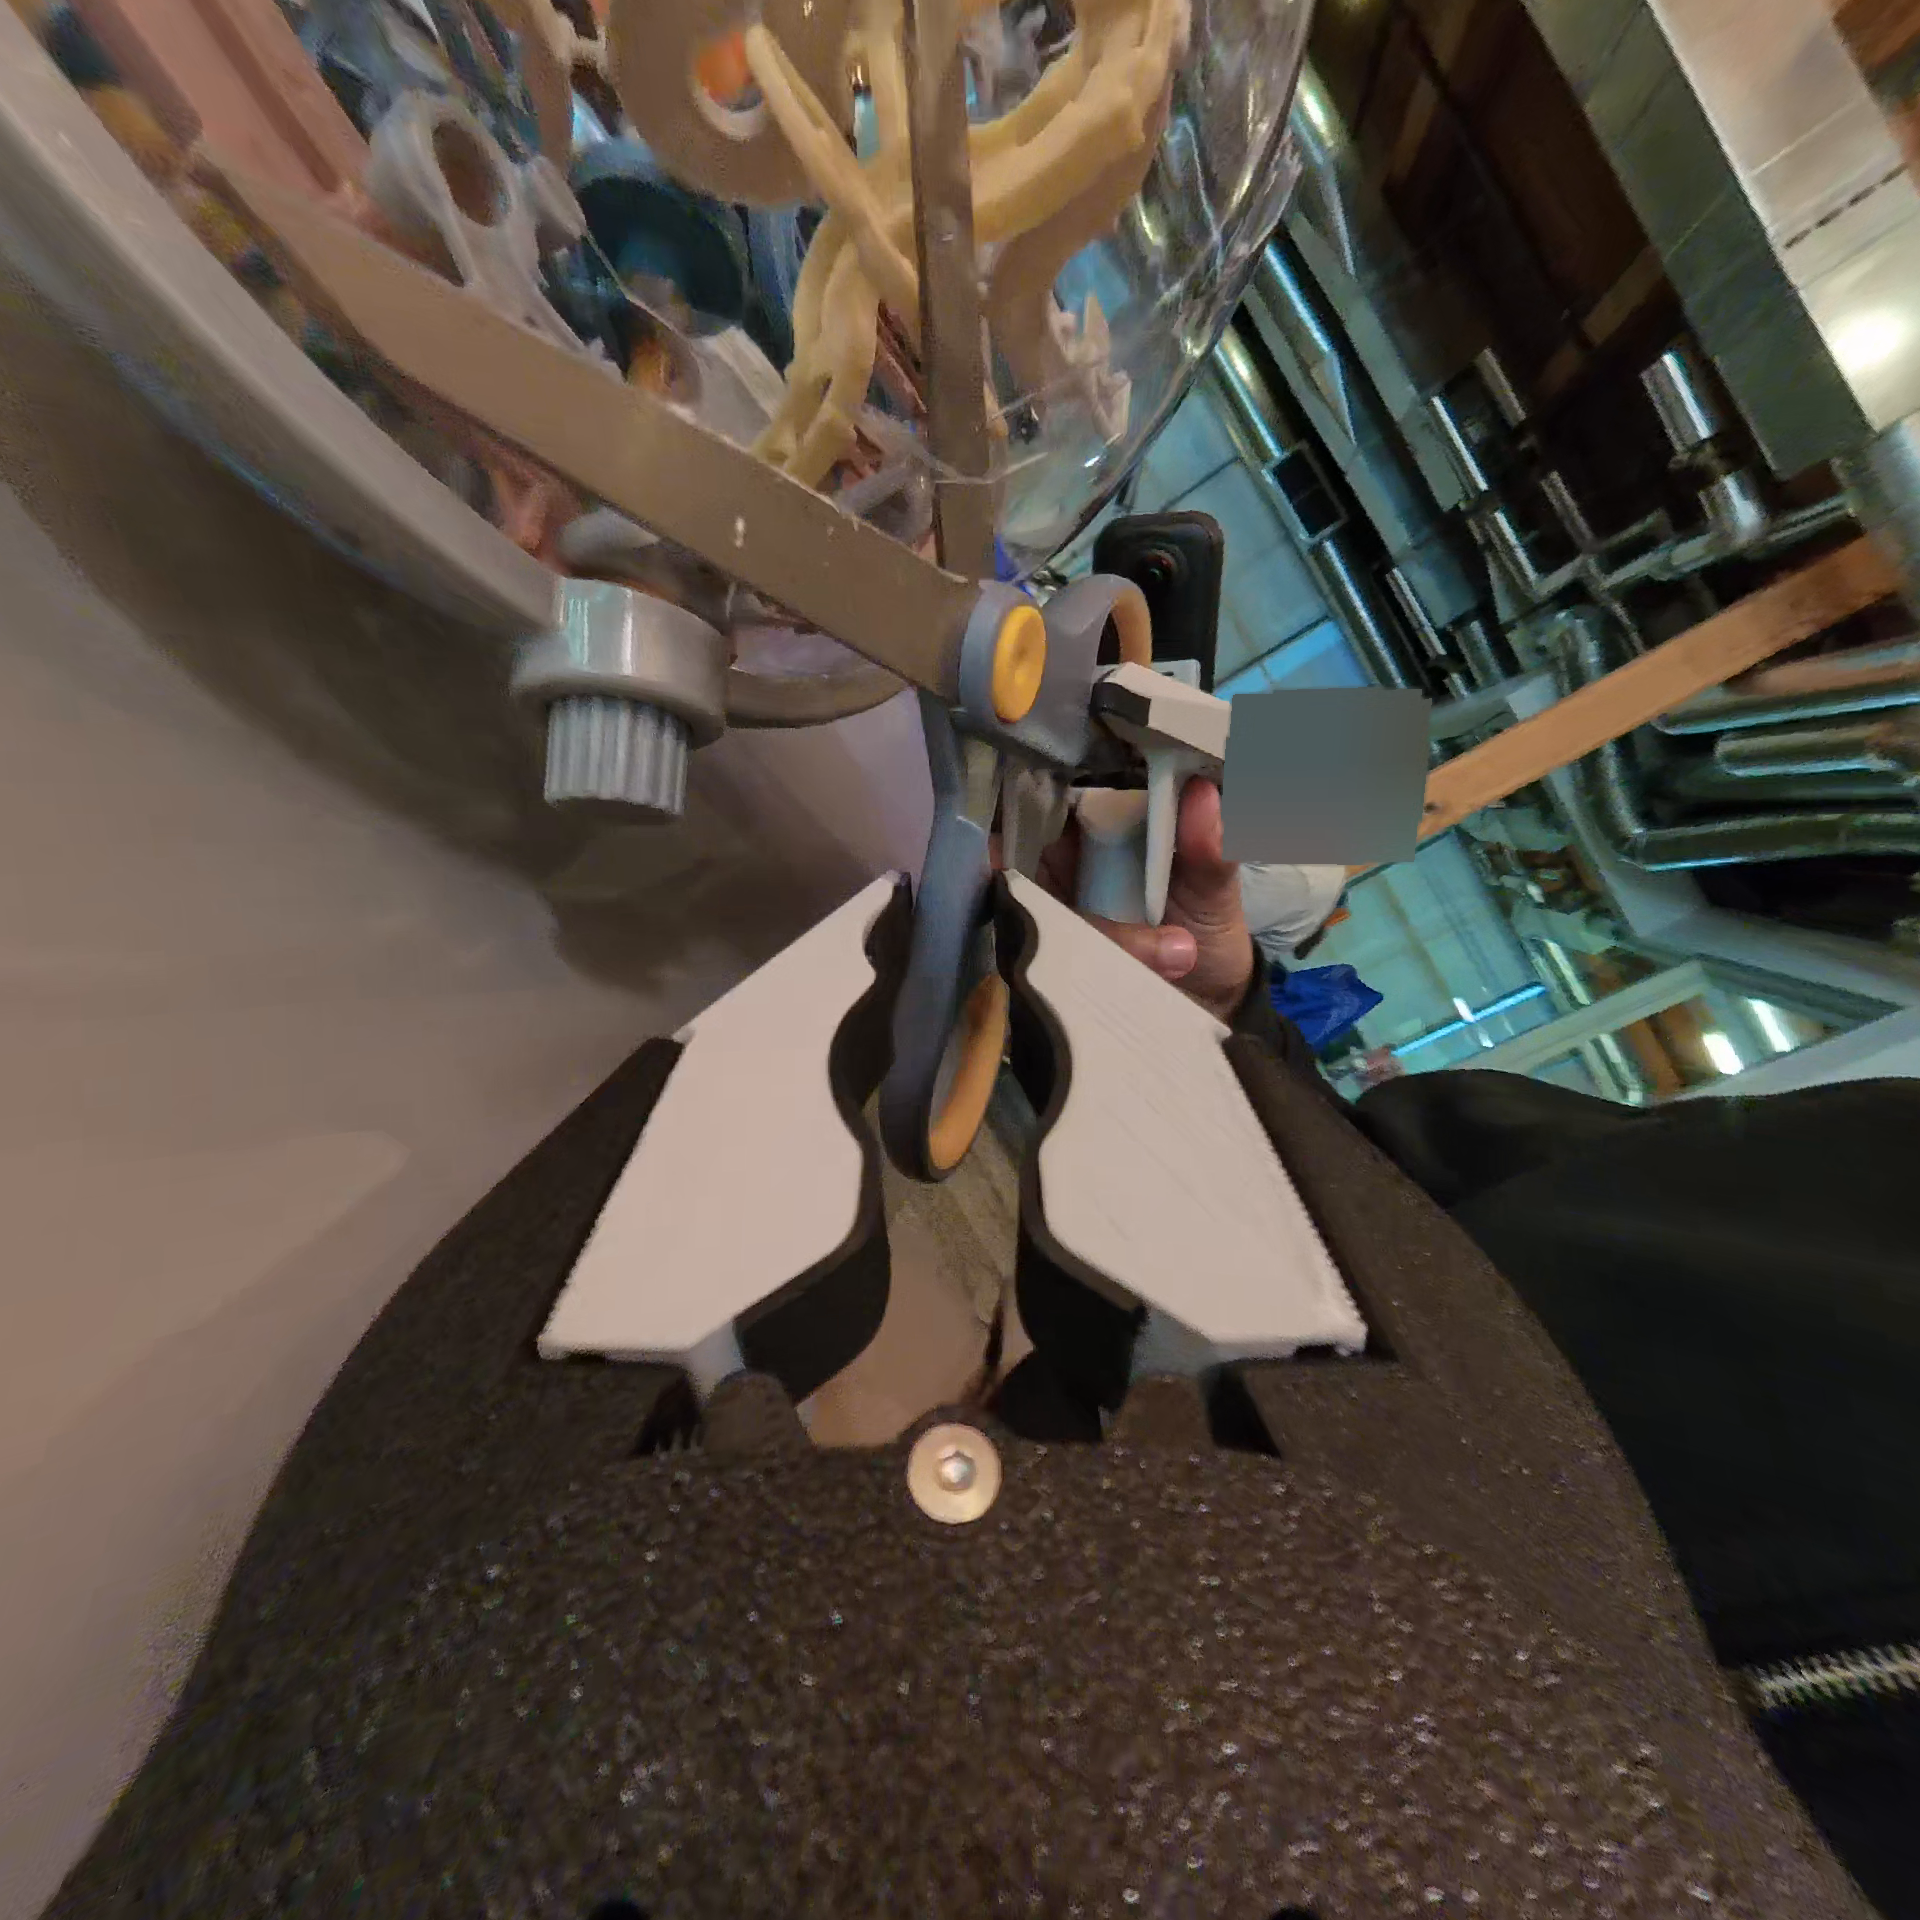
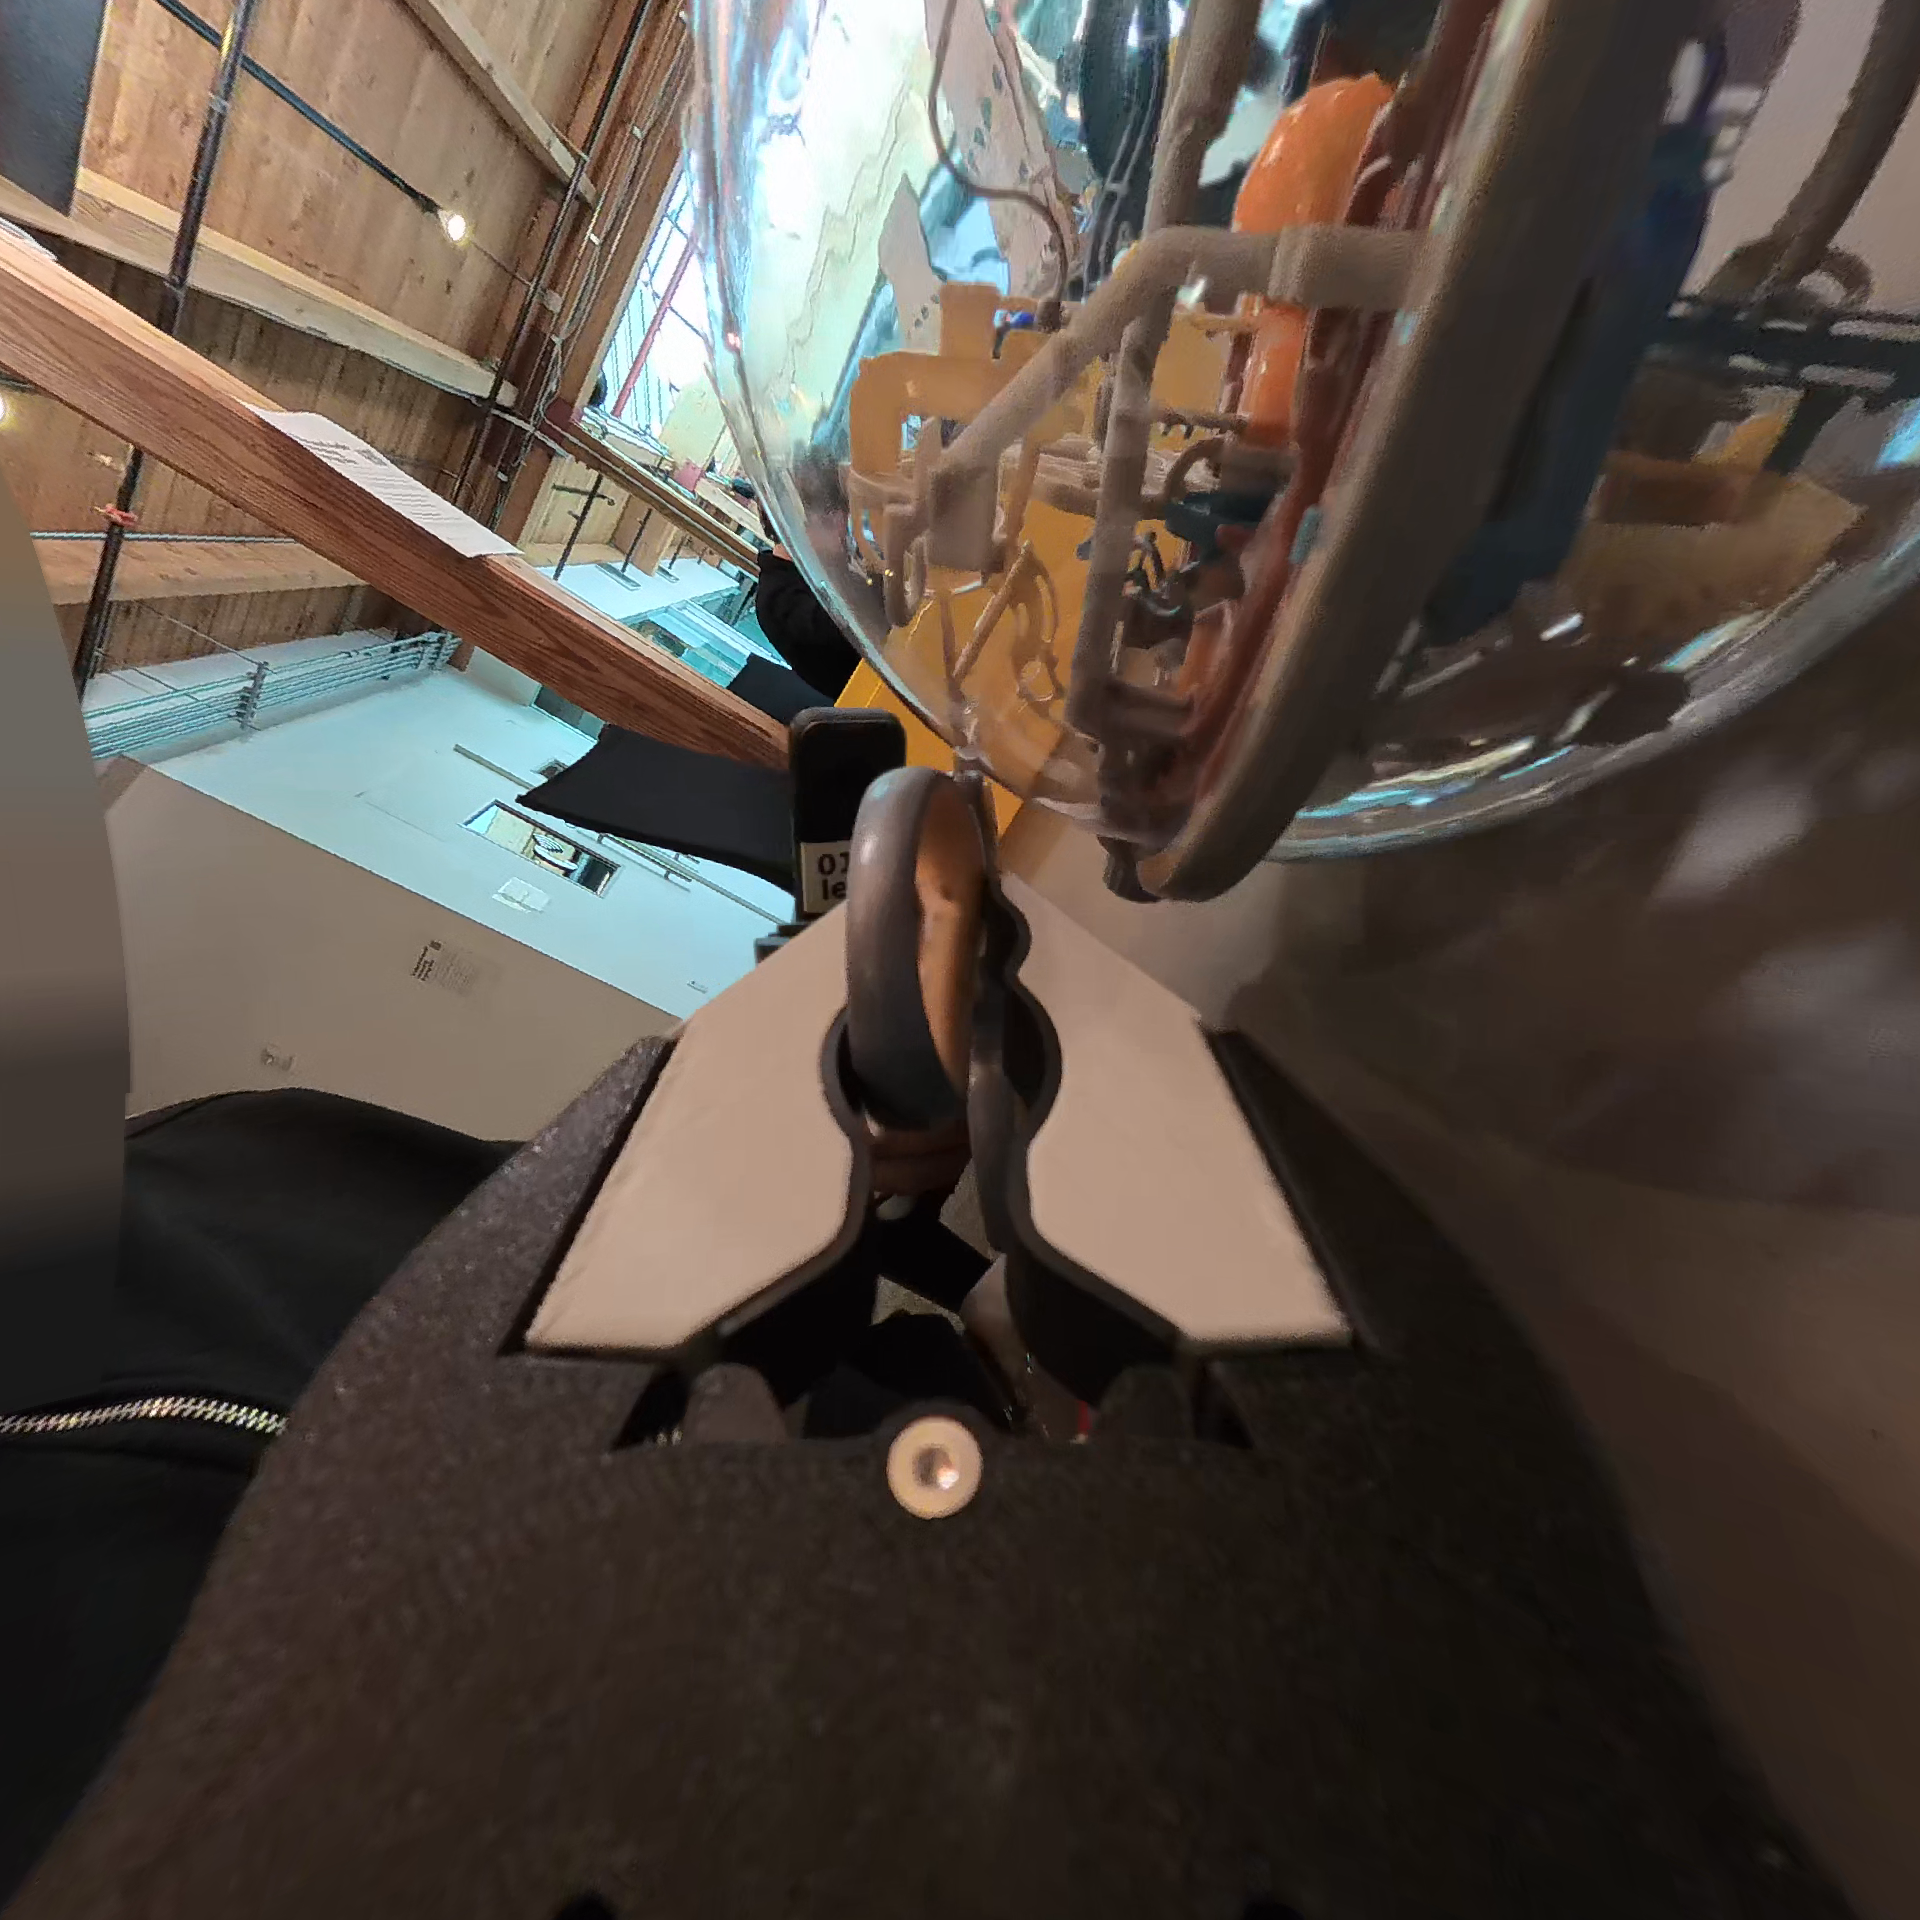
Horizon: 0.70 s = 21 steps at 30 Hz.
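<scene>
Left wrist view shows the left gripper [image 1: 951, 1023] pinching one grey handle loop of the scissors [image 1: 961, 894], with the blades spread wide ahead of it, one going up, the other slanting up to the left across a clear globe [image 1: 1164, 343] full of plastic parts. The right gripper [image 2: 940, 1023] is closed on the other loop [image 2: 914, 966], which lies straight along its fingers, just below the globe. Both grippers touch the scissors, so neither is nearer; the pivot [image 1: 1016, 660] sits between them.
</scene>
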### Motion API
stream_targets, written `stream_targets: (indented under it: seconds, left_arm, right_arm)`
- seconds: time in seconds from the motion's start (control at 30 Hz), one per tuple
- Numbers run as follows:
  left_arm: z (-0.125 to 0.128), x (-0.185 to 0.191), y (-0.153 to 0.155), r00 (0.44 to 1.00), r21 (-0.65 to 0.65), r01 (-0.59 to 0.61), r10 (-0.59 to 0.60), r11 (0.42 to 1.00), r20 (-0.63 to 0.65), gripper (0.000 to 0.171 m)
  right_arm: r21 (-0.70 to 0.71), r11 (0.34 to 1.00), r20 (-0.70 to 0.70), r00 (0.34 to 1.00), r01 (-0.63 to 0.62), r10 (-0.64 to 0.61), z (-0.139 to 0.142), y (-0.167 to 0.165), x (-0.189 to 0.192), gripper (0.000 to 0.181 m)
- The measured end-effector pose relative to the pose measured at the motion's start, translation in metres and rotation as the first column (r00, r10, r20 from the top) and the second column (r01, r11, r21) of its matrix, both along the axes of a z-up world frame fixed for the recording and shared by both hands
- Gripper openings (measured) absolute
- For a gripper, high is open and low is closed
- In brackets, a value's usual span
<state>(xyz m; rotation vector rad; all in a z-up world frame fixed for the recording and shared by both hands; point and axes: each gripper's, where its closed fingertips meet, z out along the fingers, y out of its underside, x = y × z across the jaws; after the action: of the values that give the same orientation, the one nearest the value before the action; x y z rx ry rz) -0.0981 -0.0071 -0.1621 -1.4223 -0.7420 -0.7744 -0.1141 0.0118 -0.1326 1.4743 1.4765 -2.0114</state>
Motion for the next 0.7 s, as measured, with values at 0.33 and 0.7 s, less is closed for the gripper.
stream_targets:
  seconds: [0.33,0.7]
  left_arm:
    - [-0.001,-0.001,-0.005,1.0,-0.01,0.012,-0.012,1.0,-0.015,0.011]
    - [-0.004,-0.006,-0.006,1.0,-0.012,-0.004,0.004,1.0,-0.012,0.011]
  right_arm:
    - [0.314,0.948,-0.074,0.994,-0.058,0.086,0.01,0.022,0.001,0.027]
    - [0.606,0.747,0.051,0.95,-0.275,0.308,-0.018,0.006,0.013,0.007]
